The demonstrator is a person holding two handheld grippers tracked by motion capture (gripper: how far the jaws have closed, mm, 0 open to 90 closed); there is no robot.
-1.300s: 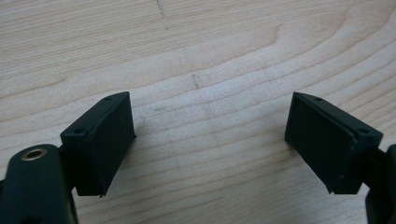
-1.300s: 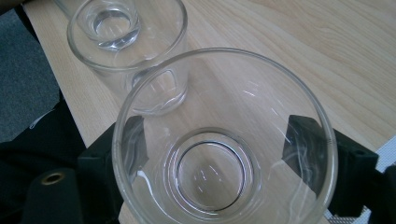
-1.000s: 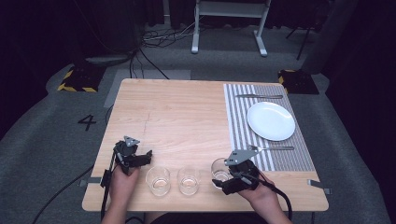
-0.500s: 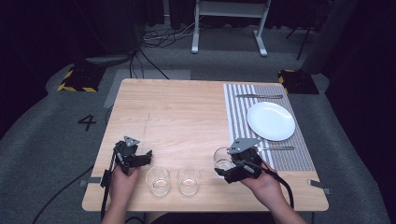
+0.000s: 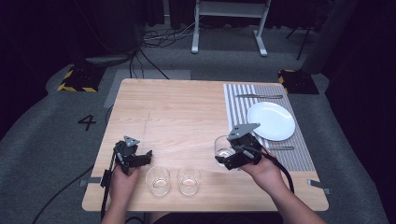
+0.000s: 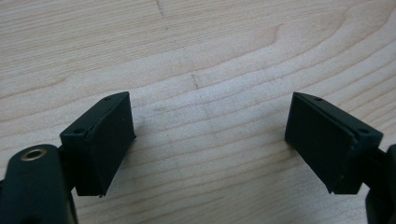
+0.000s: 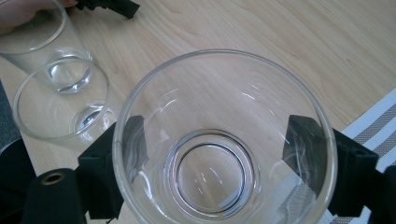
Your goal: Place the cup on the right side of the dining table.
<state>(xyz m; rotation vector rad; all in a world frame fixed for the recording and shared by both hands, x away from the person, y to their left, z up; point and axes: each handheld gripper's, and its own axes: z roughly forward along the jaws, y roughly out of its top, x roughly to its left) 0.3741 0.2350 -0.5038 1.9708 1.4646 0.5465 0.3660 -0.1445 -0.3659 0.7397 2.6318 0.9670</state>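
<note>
A clear drinking glass (image 5: 223, 143) sits between the jaws of my right gripper (image 5: 225, 153), which is shut on it, near the left edge of the striped placemat (image 5: 239, 111). In the right gripper view I look down into the same glass (image 7: 215, 154), with one black jaw pressed on each side. Two more empty glasses (image 5: 158, 179) (image 5: 188, 179) stand side by side near the table's front edge. My left gripper (image 5: 142, 156) rests left of them, open, and its jaws (image 6: 210, 135) are spread over bare wood.
A white plate (image 5: 271, 120) lies on the placemat, with a knife (image 5: 259, 96) beyond it and a piece of cutlery (image 5: 280, 148) in front of it. The wooden table (image 5: 187, 112) is bare across its middle and far left.
My right gripper has carried its glass away from the front row, forward and slightly right toward the placemat. The left gripper and the two other glasses have stayed put.
</note>
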